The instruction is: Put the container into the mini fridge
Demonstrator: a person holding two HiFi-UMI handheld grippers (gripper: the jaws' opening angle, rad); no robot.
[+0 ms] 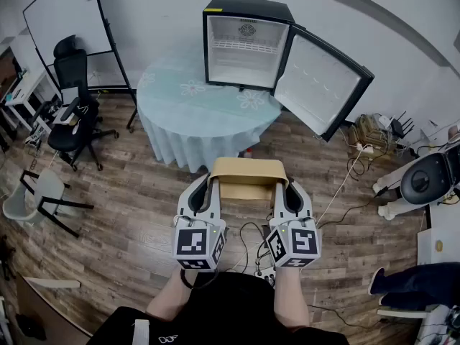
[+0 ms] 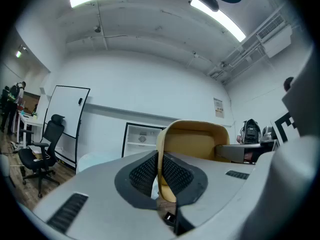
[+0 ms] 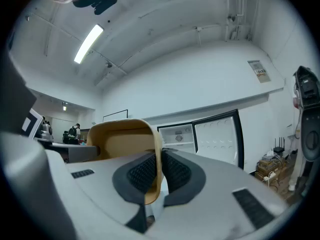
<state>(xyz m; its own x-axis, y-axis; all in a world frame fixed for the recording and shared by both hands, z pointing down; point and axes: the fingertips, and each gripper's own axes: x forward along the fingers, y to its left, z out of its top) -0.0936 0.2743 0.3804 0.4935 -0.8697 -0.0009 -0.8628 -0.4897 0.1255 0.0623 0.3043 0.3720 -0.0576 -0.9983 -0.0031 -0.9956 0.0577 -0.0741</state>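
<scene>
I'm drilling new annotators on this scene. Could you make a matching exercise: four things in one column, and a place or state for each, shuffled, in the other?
1. container
2. fridge
3. fridge door
4. black chair

A. on the round table
B. on the floor, far left
C. held above the floor
D. swung open

Pairs: 1-C, 2-A, 3-D, 4-B

Smooth matt tan container (image 1: 248, 169), glossy black mini fridge (image 1: 246, 43), wood-grain floor (image 1: 129, 214), pale tablecloth (image 1: 194, 113)
</scene>
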